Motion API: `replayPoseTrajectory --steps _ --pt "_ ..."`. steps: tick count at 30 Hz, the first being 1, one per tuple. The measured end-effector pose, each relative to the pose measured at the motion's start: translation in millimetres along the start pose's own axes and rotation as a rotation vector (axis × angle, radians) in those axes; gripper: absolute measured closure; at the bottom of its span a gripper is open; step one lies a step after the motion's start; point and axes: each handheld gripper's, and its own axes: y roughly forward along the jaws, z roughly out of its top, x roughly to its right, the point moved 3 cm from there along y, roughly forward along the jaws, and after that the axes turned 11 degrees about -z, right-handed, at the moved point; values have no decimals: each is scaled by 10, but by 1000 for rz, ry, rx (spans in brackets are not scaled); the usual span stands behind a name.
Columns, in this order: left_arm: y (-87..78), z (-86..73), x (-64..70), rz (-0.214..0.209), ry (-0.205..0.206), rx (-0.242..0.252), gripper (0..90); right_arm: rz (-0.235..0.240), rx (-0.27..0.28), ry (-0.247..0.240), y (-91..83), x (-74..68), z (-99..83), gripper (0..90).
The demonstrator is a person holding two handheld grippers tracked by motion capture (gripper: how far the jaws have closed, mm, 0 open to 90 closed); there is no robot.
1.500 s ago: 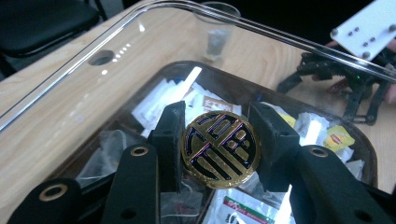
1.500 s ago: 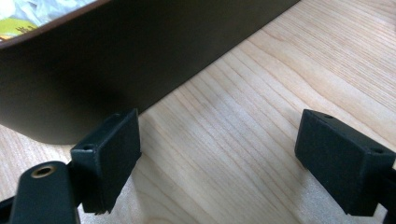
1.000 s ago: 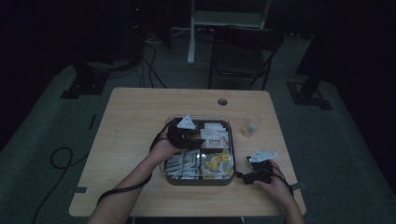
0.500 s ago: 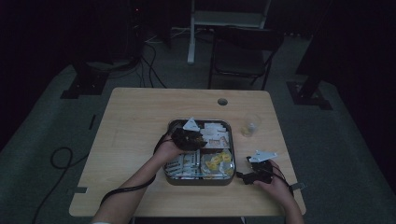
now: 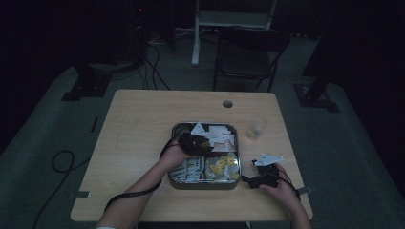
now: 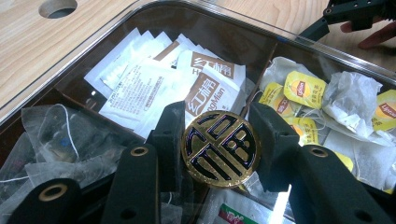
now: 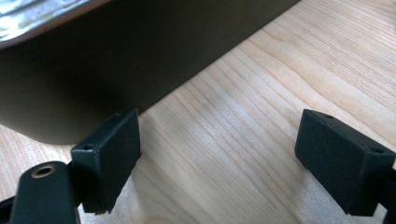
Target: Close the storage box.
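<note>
Jaws of our left gripper (image 6: 219, 140) pinch a round, gold-and-dark enamelled medallion (image 6: 220, 148) by its edges, flat face toward the camera (no long axis to speak of), above the compartmented metal tray (image 6: 261, 35) of paper sachets (image 6: 140, 88), while our right gripper (image 7: 219, 158) rests spread on the grained wooden table (image 7: 280, 70).

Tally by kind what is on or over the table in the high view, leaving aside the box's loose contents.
Grippers: 2, left gripper and right gripper
Tea box: 1
Round gold emblem: 1
Clear cup: 1
Total: 5
</note>
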Motion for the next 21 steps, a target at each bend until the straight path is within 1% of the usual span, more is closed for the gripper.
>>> replayPoseTrajectory --steps 2,5,7,9,14,17,20,21 --pt "1 -6 13 1 -1 3 595 0 0 0 0 0 0 139" --pt "3 -33 6 -4 -16 7 594 0 0 0 0 0 0 139" --pt "6 -48 0 -6 -15 10 594 0 0 0 0 0 0 139" --pt "14 -43 9 1 -11 9 594 0 0 0 0 0 0 139" --pt "22 -44 -14 -20 -8 5 593 0 0 0 0 0 0 139" --pt "25 -56 -21 -29 -17 20 592 0 0 0 0 -1 0 139" --pt "25 -56 -17 -26 -29 24 586 0 0 0 0 0 0 139" --pt "21 -51 -16 -34 -41 31 556 0 0 0 0 0 0 139"
